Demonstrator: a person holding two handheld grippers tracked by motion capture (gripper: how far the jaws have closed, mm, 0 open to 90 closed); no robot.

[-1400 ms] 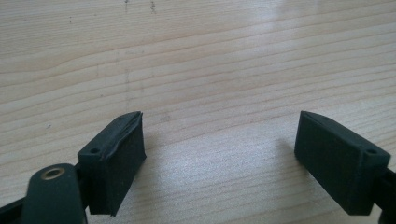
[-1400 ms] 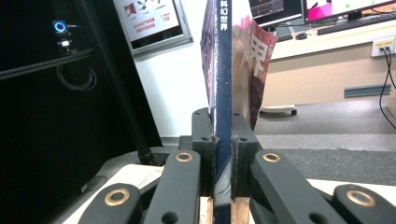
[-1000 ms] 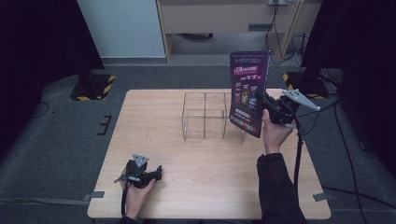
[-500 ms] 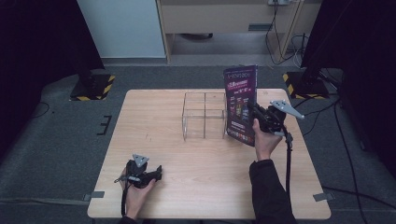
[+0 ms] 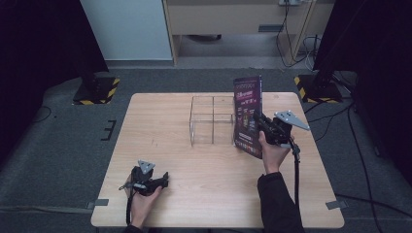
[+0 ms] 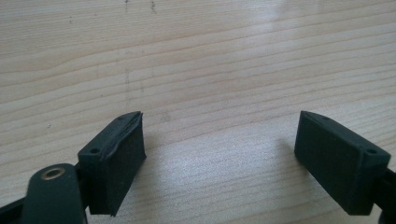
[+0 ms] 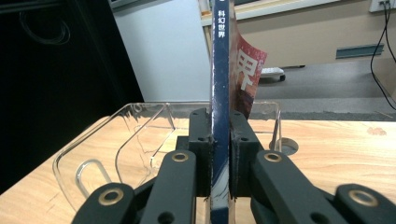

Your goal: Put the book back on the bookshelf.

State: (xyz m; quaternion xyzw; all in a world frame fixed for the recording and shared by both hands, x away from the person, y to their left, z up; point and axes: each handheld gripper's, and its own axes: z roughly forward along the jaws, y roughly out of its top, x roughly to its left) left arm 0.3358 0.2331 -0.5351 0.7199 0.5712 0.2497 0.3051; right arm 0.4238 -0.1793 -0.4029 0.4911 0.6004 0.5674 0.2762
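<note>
High view: table (image 5: 194, 204), then clear rack (image 5: 212, 120), then magazine (image 5: 248, 116) held upright just right of the rack, clamped at the spine in the right gripper (image 5: 265, 127). Left gripper (image 5: 164, 178) resting near the front edge, jaws wide, empty. Risk: floppy pages snagging the rack wall, or slipping from so narrow a pinch.

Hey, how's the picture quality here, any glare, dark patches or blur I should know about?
High view: the table is evenly lit, both sides of the room fall into black. Left gripper view: window glare washes out the wood top right, the pads are soft. Right gripper view: the magazine spine is sharp, the left background dark.
</note>
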